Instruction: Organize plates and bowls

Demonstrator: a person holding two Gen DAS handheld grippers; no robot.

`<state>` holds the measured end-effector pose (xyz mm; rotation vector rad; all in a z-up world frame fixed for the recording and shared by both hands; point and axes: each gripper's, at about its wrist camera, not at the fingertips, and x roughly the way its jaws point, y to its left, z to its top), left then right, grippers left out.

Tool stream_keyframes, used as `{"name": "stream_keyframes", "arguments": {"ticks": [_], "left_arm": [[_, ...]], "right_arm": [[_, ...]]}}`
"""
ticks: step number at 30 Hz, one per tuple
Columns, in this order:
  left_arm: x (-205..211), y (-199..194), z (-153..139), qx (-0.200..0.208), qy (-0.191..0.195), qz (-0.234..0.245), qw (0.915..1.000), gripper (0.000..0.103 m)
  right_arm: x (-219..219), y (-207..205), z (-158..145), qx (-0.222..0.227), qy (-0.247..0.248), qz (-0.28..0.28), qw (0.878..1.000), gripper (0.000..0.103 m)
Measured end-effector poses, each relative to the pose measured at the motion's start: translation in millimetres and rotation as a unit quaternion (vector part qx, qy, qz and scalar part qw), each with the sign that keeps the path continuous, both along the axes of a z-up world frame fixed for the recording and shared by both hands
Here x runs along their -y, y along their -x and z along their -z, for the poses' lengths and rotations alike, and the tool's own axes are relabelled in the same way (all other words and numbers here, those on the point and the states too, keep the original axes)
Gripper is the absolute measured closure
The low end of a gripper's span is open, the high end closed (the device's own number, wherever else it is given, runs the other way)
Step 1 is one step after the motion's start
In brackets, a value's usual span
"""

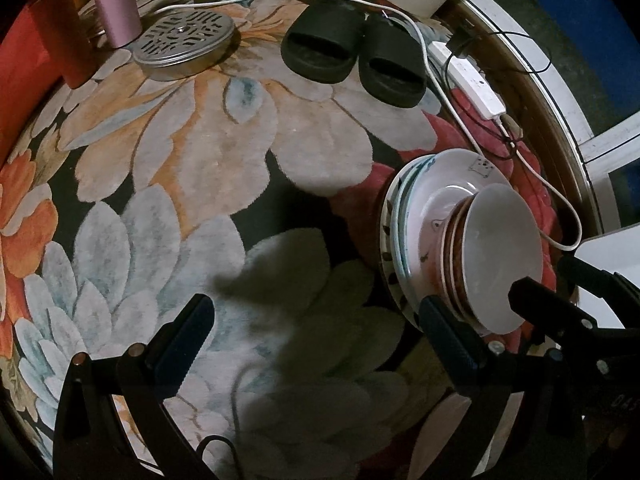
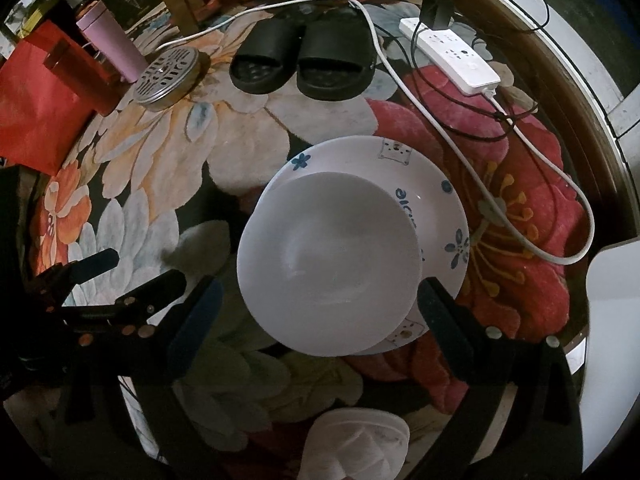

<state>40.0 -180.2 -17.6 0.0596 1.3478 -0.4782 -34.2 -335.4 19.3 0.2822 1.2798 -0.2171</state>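
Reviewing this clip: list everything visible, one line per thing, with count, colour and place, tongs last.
plain white bowl: one, white, top of stack
stacked plates: several, white with blue flowers, under bowl
black slippers: two, far side of rug
perforated metal lid: one, silver, far left
pink tumbler: one, beside lid
white power strip: one, far right
floral rug: one, multicoloured, underneath
left tongs: open, empty
right tongs: open, straddling bowl
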Motion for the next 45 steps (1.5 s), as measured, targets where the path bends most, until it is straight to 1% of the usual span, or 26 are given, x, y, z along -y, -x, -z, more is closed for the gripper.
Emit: {"name": "stream_keyframes", "arguments": {"ticks": [22,33,40,45], "left_arm": [[-5,4,3,-0.004,0.002,0.000,1.0000,0.001],[-12,5,4,-0.011,0.016,-0.005,0.9998,0.001],[-15,7,2,-0.006,0.019,0.000,0.9998,0.001],[-19,10,3,-0.012,0.026,0.005,0.9996,0.001]], "right_arm": [[-6,-3,1,-0.003,0.003,-0.009,1.000,0.004],[-8,-4,0,-0.004,0.004,-0.012,1.000,0.004],[-11,-4,-2,0.000,0.009,-0.014,1.000,0.004],[-16,-1,-3,-0.006,0.017,-0.016,1.000,0.004]]}}
